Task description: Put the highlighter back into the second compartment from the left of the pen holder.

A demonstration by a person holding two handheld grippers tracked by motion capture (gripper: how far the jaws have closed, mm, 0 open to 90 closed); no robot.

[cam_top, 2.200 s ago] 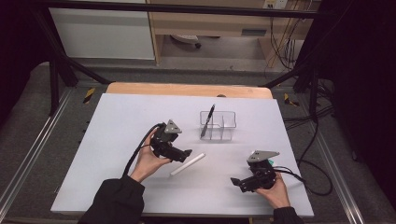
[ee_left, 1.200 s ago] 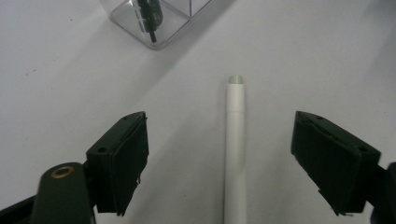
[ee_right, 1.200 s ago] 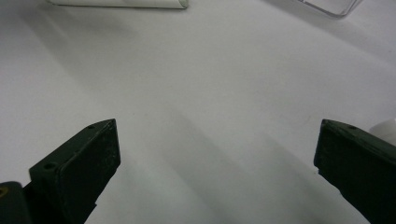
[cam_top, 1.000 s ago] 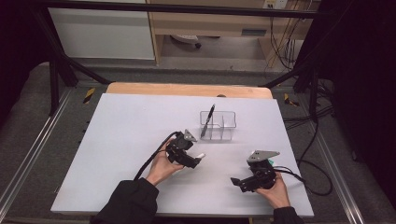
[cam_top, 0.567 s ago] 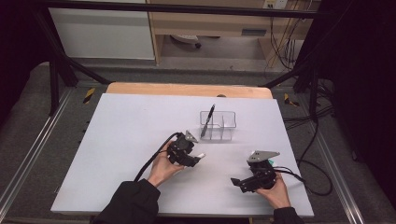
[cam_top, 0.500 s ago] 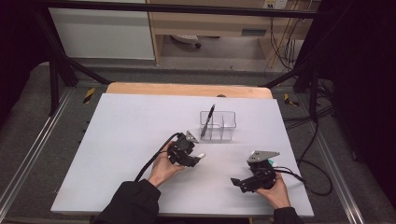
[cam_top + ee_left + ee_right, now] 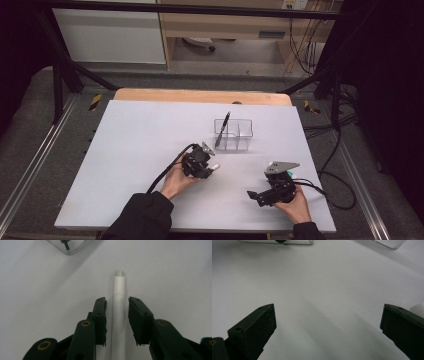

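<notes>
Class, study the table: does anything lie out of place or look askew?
One white pen lies flat on the table between the left gripper jaws, outside the clear organizer. A black pen leans tilted in the organizer. Nothing is spilled or damaged.

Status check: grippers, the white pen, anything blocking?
Left gripper fingers closing around white pen, small gaps both sides. Right gripper open, idle. Pen flat on table; clear organizer beyond, path clear.

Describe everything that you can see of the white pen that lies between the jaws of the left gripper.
The white pen is a slim, smooth tube, plastic by its look, with a pale greenish end cap and a thin seam below it. It lies flat on the white table, pointing away from the left gripper, whose jaws have just been closing around it; small gaps remain on both sides.
</notes>
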